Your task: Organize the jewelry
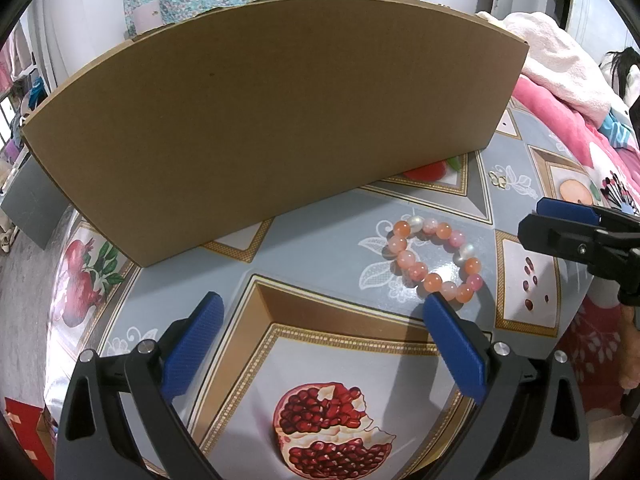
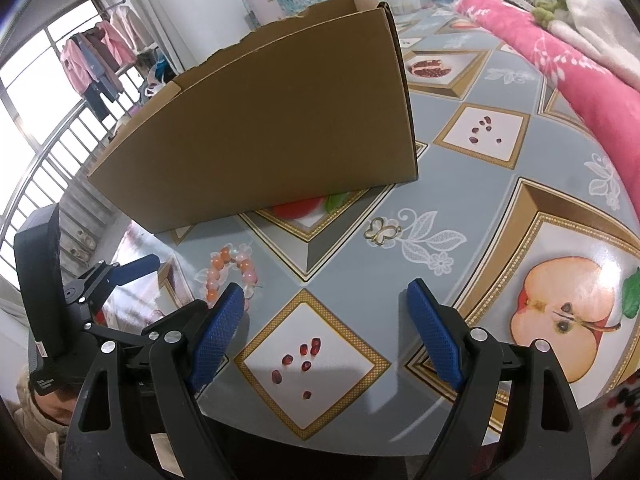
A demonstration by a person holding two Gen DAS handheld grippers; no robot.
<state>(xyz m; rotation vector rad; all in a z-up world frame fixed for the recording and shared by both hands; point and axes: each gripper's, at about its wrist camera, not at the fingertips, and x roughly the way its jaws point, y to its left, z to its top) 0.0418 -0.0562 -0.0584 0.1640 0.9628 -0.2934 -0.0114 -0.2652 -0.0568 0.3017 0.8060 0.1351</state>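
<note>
Both tongs angle downward with their blue-padded jaws spread wide and nothing between them. The left tongs [image 1: 322,316] and the right tongs [image 2: 326,304] hang side by side, apart from each other.

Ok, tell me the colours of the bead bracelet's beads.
The bead bracelet mixes orange, pink and a few pearly white beads; the left wrist view shows it best.

The tall cardboard box [image 1: 276,120] hides its own inside in both views, and covers most of a red fruit print at its base. In the right wrist view, the right gripper's blue finger [image 2: 218,330] covers the near beads of the bracelet [image 2: 230,270]. The left gripper [image 2: 132,270] is seen side-on at left, its jaw gap unreadable there.
</note>
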